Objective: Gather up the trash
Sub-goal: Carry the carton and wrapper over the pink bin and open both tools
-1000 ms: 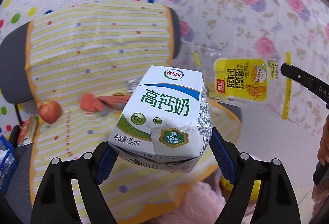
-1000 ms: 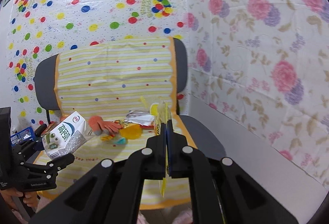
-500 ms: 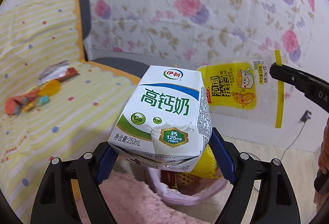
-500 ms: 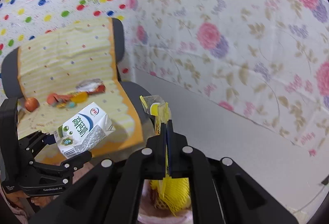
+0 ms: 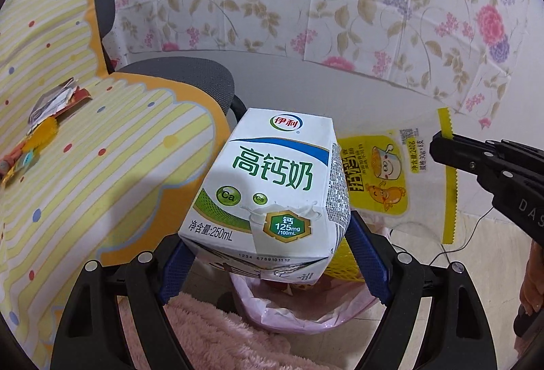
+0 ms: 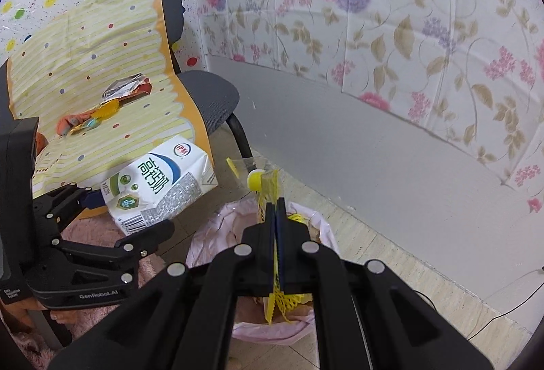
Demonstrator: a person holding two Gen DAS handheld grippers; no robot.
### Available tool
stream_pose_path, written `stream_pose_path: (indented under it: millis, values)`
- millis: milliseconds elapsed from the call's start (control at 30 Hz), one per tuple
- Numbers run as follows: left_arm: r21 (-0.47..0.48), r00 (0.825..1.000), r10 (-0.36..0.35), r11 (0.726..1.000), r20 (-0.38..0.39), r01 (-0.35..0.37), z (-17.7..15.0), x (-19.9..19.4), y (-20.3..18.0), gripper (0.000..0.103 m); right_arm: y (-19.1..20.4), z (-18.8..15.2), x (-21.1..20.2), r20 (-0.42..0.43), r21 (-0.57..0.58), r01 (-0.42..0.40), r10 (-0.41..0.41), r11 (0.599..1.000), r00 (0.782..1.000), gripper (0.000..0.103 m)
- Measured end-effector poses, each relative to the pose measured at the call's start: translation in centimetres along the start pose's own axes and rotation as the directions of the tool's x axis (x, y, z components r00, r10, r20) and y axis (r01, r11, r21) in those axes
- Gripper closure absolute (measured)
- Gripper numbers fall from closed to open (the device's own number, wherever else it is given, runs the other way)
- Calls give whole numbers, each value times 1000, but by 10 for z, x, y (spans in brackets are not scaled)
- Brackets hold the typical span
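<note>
My left gripper (image 5: 268,254) is shut on a white and green milk carton (image 5: 272,186), held in the air beside the chair; it also shows in the right wrist view (image 6: 159,186). My right gripper (image 6: 276,203) is shut on a clear and yellow snack wrapper (image 6: 267,186), seen flat in the left wrist view (image 5: 391,179). Both are above a bin lined with a pink bag (image 6: 221,220), which holds yellow netting (image 6: 295,218). The bin also shows below the carton (image 5: 306,312).
A grey chair (image 6: 210,94) with a yellow striped cover (image 5: 85,145) carries more litter: a silver wrapper (image 6: 124,86) and orange and yellow scraps (image 6: 88,118). A pink fluffy rug (image 5: 210,332) lies by the bin. A floral sheet (image 6: 391,30) covers the wall.
Both grippers have swung right, away from the chair seat, and come over the pink-lined bin. The carton and the wrapper stay held.
</note>
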State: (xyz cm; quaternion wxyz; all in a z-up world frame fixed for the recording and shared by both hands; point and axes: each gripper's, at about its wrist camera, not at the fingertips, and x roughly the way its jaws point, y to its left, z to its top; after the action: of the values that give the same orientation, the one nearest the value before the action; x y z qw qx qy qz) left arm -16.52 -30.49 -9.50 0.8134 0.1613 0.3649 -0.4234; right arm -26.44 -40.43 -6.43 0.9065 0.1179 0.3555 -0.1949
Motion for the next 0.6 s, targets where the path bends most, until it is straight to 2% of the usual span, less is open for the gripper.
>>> stream_pose_path:
  millis: [133,233,300,333,367,600]
  values:
    - [-8,1000,5,1000,-1,-5,6,6,0,16,-4,2,13,-17,19,-37,37,999,999,101]
    - [-26,1000,-6,1000,2,6,10,7,5,16,-6,5,20,-23,26,-41,41,999,999,96]
    - [-50,1000,-1,999,15,2,11,2,12,16,-8,6,21,-25,40,-48,49,998,998,90]
    - [-62,1000,6,998,21,-5,12,-2,16,16,-8,6,21,-23,43,-53,54,998,998,79]
    - [-74,1000,13,997,25,-11,12,-5,20,16,-8,7,20,-18,44,-54,55,998,998,72]
    - [-148,993,110,984,40,-103,1,-38,58,16,-11,18,-3,58,42,-46,44,998,997,72]
